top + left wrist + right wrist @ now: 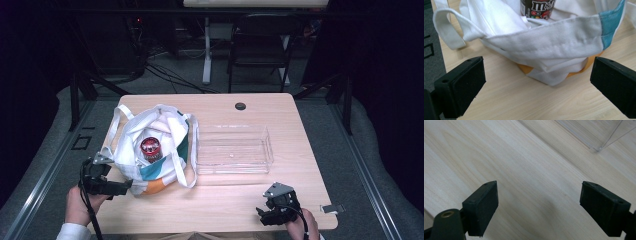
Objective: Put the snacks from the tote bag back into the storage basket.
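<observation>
- The left gripper sits at the desk's near-left edge, held in the person's left hand, its tip just beside the bag's near side.
- In the left gripper view its fingers stand wide apart and hold nothing; the bag's folded hem lies across the space ahead of them, close but not between them.
- The bag is a white cloth tote with a teal band and an orange base, slumped open on the left half of the desk. Its handles flop outward, one loop draped toward the tray.
- A jar with a red lid stands upright inside the bag, ringed by bunched cloth; in the left gripper view its dark label rises behind the hem.
- A clear tray lies just right of the bag, near the desk's middle, touching or almost touching the bag's handle.
- A small dark round cap is set in the desk top near the far edge, well apart from the tray.
- The right gripper hovers at the near-right edge in the right hand, well apart from the tray.
- In the right gripper view its fingers are spread wide over bare wood, with the tray's corner up ahead.
- A small metal clip sits at the desk's right edge.
- Beyond the desk, a dark chair and floor cables sit in shadow.
</observation>
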`<state>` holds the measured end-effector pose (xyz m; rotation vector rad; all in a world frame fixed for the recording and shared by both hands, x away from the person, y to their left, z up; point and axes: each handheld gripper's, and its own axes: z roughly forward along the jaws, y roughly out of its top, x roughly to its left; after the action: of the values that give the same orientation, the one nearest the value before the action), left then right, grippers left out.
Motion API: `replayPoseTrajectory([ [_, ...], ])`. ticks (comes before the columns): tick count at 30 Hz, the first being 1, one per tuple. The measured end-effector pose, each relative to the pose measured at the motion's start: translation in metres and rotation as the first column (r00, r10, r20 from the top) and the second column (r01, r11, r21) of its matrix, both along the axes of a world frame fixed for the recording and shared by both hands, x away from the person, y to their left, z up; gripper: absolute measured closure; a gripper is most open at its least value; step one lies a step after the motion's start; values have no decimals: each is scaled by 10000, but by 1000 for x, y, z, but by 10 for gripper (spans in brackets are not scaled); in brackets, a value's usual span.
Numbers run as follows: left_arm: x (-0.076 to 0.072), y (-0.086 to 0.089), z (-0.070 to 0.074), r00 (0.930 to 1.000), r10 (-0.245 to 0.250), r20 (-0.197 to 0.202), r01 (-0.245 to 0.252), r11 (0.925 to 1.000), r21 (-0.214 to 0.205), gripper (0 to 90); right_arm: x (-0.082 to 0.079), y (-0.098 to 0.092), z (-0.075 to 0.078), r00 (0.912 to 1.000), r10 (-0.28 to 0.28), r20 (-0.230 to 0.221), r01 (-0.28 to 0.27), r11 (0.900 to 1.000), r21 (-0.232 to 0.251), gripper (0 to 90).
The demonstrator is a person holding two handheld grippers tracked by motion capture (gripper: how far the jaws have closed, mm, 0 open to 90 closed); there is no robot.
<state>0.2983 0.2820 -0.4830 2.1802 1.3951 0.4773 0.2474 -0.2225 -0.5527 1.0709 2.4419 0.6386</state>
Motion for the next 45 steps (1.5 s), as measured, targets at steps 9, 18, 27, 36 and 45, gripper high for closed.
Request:
replayPoseTrajectory([
  [9, 7, -2, 10, 9999, -3, 148, 3, 10000, 4, 0, 1, 0, -1, 10000, -12, 31, 12, 10000, 19, 147],
  [18, 18, -11, 17, 9997, -255, 12, 255, 9996, 88, 0, 1, 0, -1, 10000, -3, 19, 3, 10000, 37, 147],
  [27, 28, -20, 22, 9991, -423, 88, 420, 9988, 241, 0, 1, 0, 0, 10000, 13, 18, -13, 10000, 13, 147],
  [36, 42, -28, 34, 9980, -589, 217, 584, 9980, 233, 0, 1, 1, -1, 10000, 10, 27, -10, 10000, 25, 146],
  [45, 55, -38, 41, 9965, -794, 243, 788, 9966, 242, 0, 1, 0, 0, 10000, 25, 21, -25, 10000, 18, 147],
])
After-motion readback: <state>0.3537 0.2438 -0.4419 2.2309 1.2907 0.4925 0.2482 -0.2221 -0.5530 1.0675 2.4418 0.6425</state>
